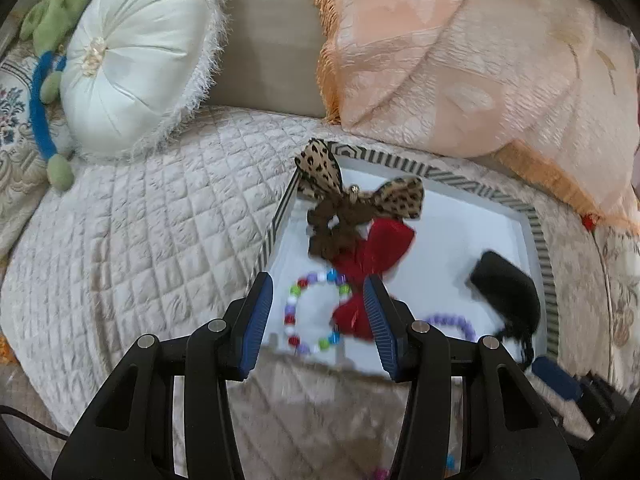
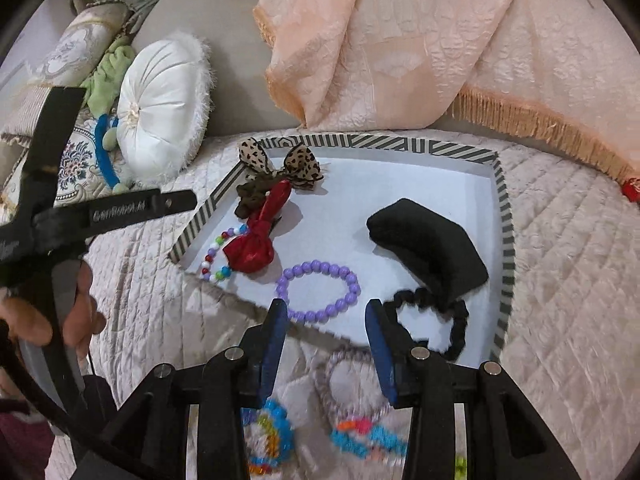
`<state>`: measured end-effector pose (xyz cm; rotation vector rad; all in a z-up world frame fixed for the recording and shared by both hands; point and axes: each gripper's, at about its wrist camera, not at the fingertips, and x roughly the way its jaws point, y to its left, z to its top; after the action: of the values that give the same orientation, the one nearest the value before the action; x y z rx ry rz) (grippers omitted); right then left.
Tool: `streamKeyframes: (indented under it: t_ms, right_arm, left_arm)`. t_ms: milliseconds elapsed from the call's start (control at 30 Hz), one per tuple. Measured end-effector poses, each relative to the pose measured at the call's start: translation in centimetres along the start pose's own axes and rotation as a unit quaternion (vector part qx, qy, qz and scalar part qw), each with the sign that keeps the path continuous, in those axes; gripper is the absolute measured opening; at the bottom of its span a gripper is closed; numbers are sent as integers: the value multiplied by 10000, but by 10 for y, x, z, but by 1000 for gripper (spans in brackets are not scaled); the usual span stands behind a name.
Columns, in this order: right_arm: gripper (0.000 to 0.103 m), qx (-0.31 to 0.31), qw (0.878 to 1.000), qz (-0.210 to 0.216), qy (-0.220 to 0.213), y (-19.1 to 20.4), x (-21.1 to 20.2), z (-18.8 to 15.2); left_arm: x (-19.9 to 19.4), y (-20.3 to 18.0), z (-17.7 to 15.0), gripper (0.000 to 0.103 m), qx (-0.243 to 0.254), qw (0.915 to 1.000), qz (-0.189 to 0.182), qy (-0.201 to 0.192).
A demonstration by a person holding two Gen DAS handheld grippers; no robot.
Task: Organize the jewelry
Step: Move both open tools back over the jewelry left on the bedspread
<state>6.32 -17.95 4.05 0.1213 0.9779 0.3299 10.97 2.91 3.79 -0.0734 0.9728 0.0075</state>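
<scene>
A white tray with a striped rim (image 2: 505,216) (image 1: 541,240) lies on the quilted bed. In it are a leopard bow scrunchie (image 2: 298,164) (image 1: 332,184), a red bow (image 2: 258,236) (image 1: 376,248), a multicoloured bead bracelet (image 2: 214,256) (image 1: 308,312), a purple bead bracelet (image 2: 320,292) (image 1: 456,322), a black pouch (image 2: 428,244) (image 1: 508,288) and a black scrunchie (image 2: 448,320). My left gripper (image 1: 318,320) is open over the multicoloured bracelet. My right gripper (image 2: 328,344) is open above the tray's near edge. Several colourful bead bracelets (image 2: 360,432) lie on the quilt below it.
A round white cushion (image 1: 136,56) (image 2: 164,108) and a green and blue plush toy (image 1: 44,92) lie at the left. A peach fringed blanket (image 1: 460,48) (image 2: 400,40) lies behind the tray. The left gripper's body (image 2: 60,216) shows at the left in the right wrist view.
</scene>
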Motion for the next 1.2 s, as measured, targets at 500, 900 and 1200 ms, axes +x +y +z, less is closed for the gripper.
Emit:
streamKeyframes:
  t_ms: [500,900,1200]
  right_arm:
    - [41,34,9998,-91,-178,8,-49,-39]
    - [44,88,9997,-158,-138,-1,-69,-64]
    - [47,69,9995,-293,54,-18,-75,-89]
  left_arm:
    - [-62,-13,-64,47,206,9996,49,-197]
    - [-75,-13,-91,47,209,9996,-199,36]
    - [-71,-7,-106,47,312,9956,-689,546]
